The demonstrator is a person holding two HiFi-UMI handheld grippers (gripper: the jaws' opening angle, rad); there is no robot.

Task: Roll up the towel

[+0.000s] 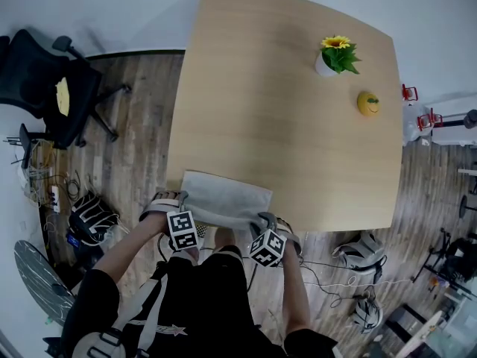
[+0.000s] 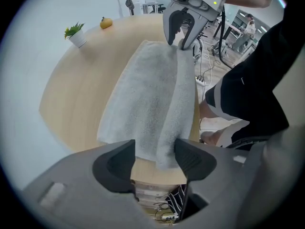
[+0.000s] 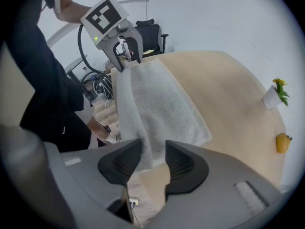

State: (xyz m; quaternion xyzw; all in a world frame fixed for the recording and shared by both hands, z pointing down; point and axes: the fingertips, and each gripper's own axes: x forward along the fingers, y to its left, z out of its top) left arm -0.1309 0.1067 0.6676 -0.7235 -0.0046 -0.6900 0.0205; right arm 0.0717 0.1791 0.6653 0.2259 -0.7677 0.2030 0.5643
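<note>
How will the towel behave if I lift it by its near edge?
Probably floppy: the towel already lies folded over itself along its near edge, with no stiff crease. Likely light, since it looks like thin cloth. Its fuzzy pile should drag on the table rather than slide freely.

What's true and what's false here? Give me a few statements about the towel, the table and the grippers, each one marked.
1. The towel lies at the table's near edge. True.
2. The towel is fully rolled up. False: only its near edge is folded over, and the rest lies flat.
3. The plant stands on the towel. False: it stands on the table's far side, apart from the towel.
4. The left gripper and right gripper both have their jaws apart, with a towel end between each pair. True.
5. A yellow fruit lies near the plant. True.
</note>
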